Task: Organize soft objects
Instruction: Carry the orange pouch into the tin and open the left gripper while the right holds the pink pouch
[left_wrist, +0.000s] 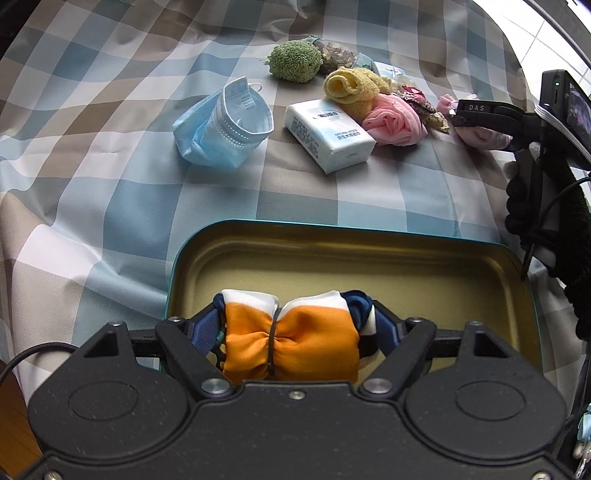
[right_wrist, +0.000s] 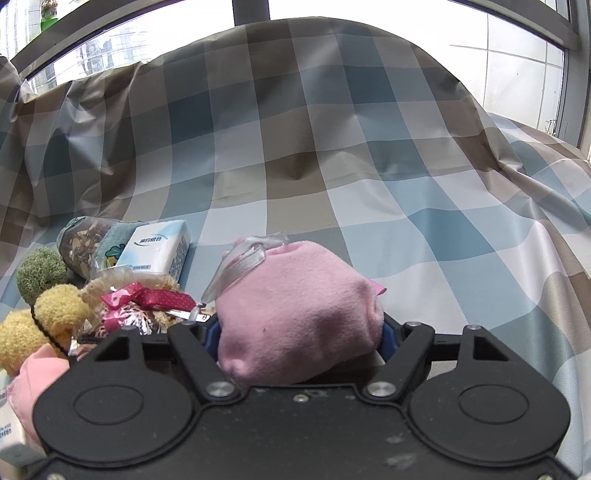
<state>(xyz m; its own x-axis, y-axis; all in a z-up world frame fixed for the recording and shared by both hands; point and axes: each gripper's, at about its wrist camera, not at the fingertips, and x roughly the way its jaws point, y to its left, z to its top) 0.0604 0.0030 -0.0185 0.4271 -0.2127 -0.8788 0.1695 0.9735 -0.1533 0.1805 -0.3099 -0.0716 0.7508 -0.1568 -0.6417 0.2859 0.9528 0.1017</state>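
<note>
Orange bundle (left_wrist: 291, 341) (banded) between left claw (left_wrist: 293, 325) pads

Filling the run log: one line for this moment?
left gripper: shut on orange bundle, over tin | right gripper: shut on pink pouch | mask: on cloth

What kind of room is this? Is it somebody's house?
Probably a home, at a table beside a window. A checked tablecloth covers the surface, a big window stands right behind it, and household bits lie about: a face mask, a tissue pack and a tin.
</note>
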